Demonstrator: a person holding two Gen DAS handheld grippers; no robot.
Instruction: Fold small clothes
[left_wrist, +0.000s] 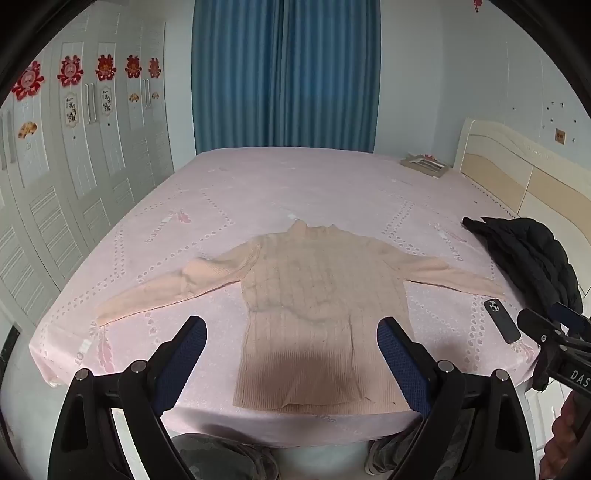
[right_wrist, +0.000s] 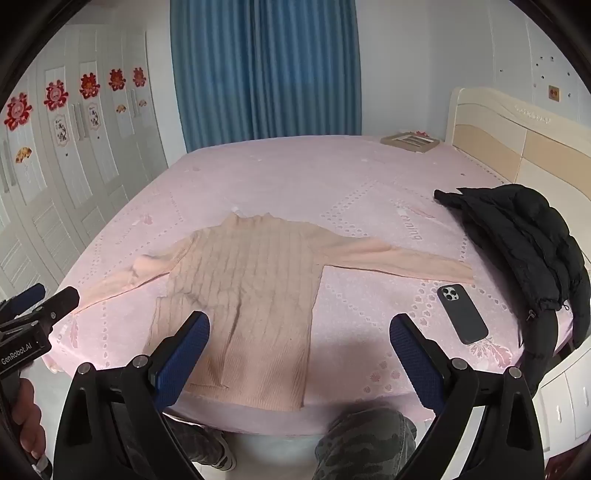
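Fold not yet begun: pink sweater (left_wrist: 306, 314) flat on the bed (left_wrist: 295, 184), sleeves out toward 9 and 3 o'clock. Left tool (left_wrist: 291, 334) and right tool (right_wrist: 299, 330) spread wide, empty. Next, probably: pinching one sleeve, folding inward, clear of phone (right_wrist: 462, 314)

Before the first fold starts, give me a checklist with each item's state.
1. Pink sweater lies flat, front panel smooth: ok.
2. Both sleeves spread out to the sides: ok, though the left sleeve is bunched near the shoulder.
3. Left gripper open, holding nothing: ok.
4. Right gripper open, holding nothing: ok.
5. Phone clear of the right sleeve: not ok, it lies just beside the cuff.
6. Black jacket off the sweater: ok.
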